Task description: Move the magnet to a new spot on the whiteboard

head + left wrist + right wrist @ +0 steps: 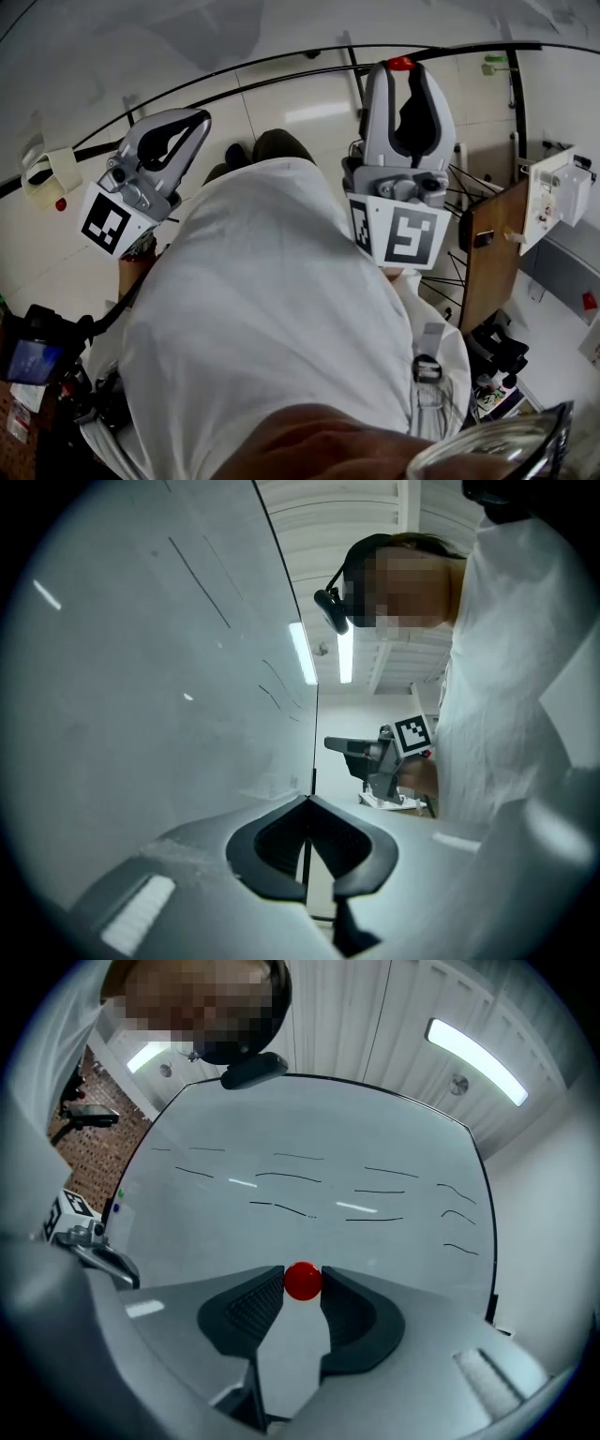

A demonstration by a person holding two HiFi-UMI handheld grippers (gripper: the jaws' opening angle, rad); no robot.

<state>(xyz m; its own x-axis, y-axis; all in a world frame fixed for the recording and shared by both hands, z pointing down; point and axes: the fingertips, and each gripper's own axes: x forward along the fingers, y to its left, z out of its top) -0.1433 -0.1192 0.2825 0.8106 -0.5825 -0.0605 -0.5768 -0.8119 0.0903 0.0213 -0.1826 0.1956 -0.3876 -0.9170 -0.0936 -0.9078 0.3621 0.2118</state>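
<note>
A white whiteboard [309, 1166] with a dark frame fills the scene, in a bright room lit by ceiling strip lights.

Nearest in the head view is the person's white coat [272, 319], with one claw raised on each side of it.

The right claw [302, 1284] is closed to a narrow gap. It pinches a small round red magnet [302, 1280] between its very tips. One ribbed pad touches each side of the magnet. In the head view the magnet [401, 64] shows as a red dot at the top of the right claw [405, 73].

The left claw [307, 803] has its jaws pressed together with nothing between them. It is held up beside the board, near the board's edge. In the head view the left claw [192, 122] is well apart from the magnet.

Straight ahead of the magnet, past the right claw's tips, lies the board face. Short black pen strokes [291, 1178] cross it higher up, with bare board on either side. Whether the magnet touches the board cannot be told.

The magnet is round, so it has no long axis to line up. The placing is likely the right claw's job: carry the magnet across the board face to a bare spot.
</note>
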